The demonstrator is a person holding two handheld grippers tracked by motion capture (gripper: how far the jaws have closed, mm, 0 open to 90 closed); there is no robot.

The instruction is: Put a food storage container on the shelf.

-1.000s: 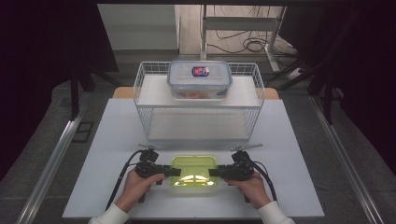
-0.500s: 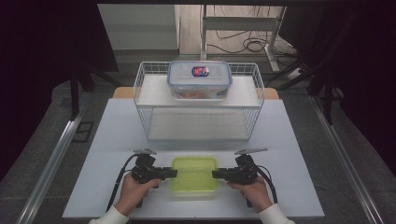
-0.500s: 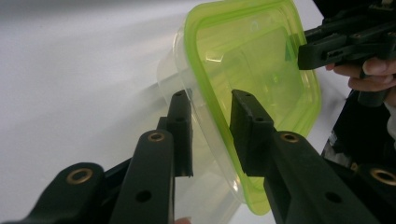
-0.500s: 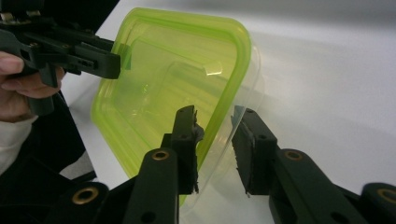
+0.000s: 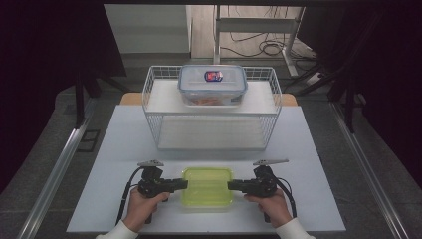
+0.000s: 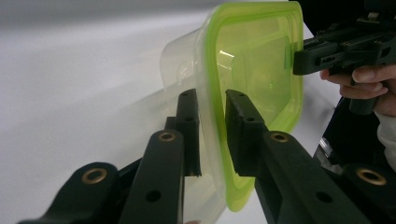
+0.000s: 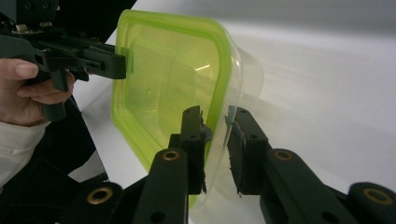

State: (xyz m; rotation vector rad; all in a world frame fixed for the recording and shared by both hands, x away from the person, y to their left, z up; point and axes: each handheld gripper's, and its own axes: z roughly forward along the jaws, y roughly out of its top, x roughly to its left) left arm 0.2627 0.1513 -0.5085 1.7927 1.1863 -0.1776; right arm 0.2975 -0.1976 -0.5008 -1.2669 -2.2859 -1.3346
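A clear container with a green lid [image 5: 207, 186] sits flat at the table's near edge.

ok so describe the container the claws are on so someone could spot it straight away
On the white table, in front of the wire basket, lies a low, clear box with a lime-green lid, between the left claw and right claw. The other box, on the basket, is blue-rimmed and labelled.

- The white table [image 5: 124, 149] lies bare left and right of the green-lidded container [image 5: 207, 186], so both sides are open.
- The wire basket [image 5: 211, 117] stands farther back as a barrier across the middle.
- A blue-rimmed box [image 5: 212, 84] occupies the basket's rear.
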